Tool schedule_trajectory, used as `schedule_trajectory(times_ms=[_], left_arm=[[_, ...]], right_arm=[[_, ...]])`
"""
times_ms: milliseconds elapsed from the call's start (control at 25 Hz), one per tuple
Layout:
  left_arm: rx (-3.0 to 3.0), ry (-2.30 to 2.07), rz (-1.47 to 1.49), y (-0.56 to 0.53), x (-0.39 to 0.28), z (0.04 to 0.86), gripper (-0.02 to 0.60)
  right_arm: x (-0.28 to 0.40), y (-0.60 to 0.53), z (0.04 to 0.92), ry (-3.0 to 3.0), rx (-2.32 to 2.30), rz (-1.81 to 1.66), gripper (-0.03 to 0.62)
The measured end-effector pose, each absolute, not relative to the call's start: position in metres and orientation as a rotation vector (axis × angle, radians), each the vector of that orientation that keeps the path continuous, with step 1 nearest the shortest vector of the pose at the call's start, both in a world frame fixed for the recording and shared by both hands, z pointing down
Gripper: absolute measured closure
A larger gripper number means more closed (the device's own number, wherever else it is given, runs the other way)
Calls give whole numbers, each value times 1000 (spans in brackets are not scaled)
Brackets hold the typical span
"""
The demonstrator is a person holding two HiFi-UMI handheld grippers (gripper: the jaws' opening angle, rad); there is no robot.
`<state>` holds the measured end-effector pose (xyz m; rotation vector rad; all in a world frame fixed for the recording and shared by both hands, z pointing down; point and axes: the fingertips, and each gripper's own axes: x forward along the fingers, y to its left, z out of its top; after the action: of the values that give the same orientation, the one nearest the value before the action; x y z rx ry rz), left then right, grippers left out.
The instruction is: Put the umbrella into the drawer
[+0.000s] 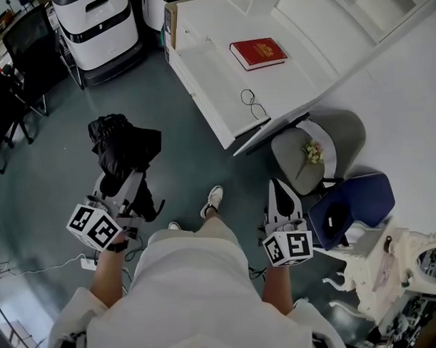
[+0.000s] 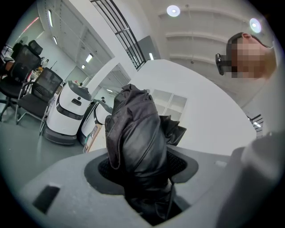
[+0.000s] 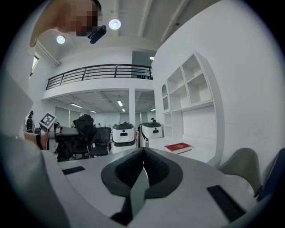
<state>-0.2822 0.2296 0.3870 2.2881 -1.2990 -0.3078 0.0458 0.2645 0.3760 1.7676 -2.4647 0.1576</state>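
Observation:
In the head view a folded black umbrella [image 1: 124, 146] sticks forward out of my left gripper [image 1: 119, 190], which is shut on it. In the left gripper view its crumpled black fabric [image 2: 136, 133] fills the space between the jaws of my left gripper [image 2: 143, 171], and both pads press on it. My right gripper [image 1: 279, 195] is held level at the right, shut, with nothing between its fingertips [image 3: 143, 153]. The right gripper view also shows the umbrella [image 3: 82, 129] off to the left. No drawer is clearly visible.
A white desk [image 1: 208, 34] ahead carries a red book [image 1: 258, 53] and glasses [image 1: 253, 104]. A grey chair [image 1: 348, 135] holds a small bouquet [image 1: 312, 151], with a dark blue chair [image 1: 360, 202] beside it. White robots [image 1: 95, 23] and black office chairs [image 1: 22, 52] stand at the left.

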Motion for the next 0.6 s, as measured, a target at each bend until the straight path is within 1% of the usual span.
schedule_trajectory(times_ms=[320,480,600], left_arm=[[2250,-1340,-287,138,-251,390,324],[2244,-1333,-321,81,-221,373,324],[2217,-1374,-311,47,-200,371,324]], right_arm=[[73,140,380,-2550,1709,159,594],[103,68,374,-2595,1681,183,594],[109,20,375,-2661,1557,188,594]])
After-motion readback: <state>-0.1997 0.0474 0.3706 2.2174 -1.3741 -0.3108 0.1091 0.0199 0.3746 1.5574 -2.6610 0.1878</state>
